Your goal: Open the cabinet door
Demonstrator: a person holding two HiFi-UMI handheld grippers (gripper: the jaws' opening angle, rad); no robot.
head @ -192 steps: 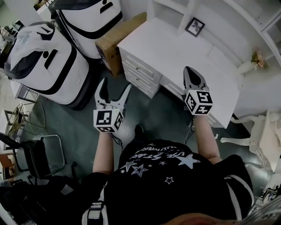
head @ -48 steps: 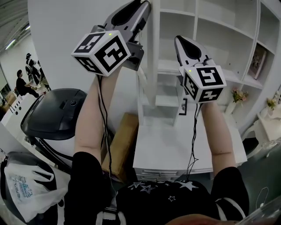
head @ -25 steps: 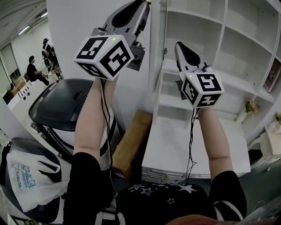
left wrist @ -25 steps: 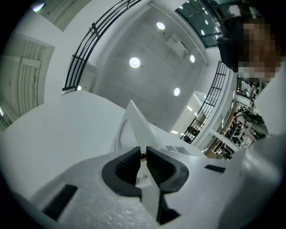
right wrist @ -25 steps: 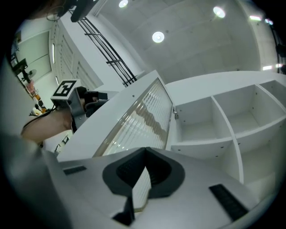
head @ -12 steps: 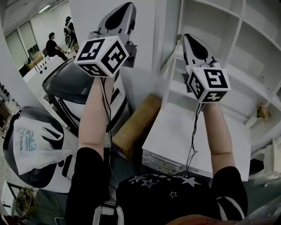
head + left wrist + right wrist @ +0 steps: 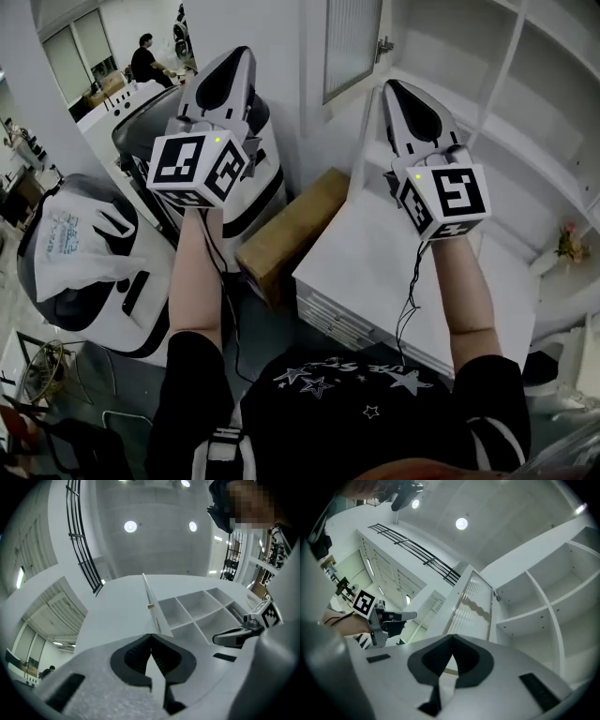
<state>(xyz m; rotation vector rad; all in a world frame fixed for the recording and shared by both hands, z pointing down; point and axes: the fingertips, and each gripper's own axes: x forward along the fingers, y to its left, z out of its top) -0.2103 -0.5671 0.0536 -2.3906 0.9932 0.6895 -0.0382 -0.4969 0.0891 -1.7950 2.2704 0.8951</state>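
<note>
cabinet door [image 7: 352, 47] at twelve o'clock already stands open; left gripper [image 7: 238, 54] and right gripper [image 7: 394, 89] both clenched, empty. i'd back away without brushing its edge.

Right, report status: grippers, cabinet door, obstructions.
Both shut and empty: left gripper, right gripper. Cabinet door swung open, shelves exposed; neither gripper touching it. Nothing in the way.

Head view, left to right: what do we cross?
white plastic bag → left gripper → cardboard box → cabinet door → right gripper → flowers
</note>
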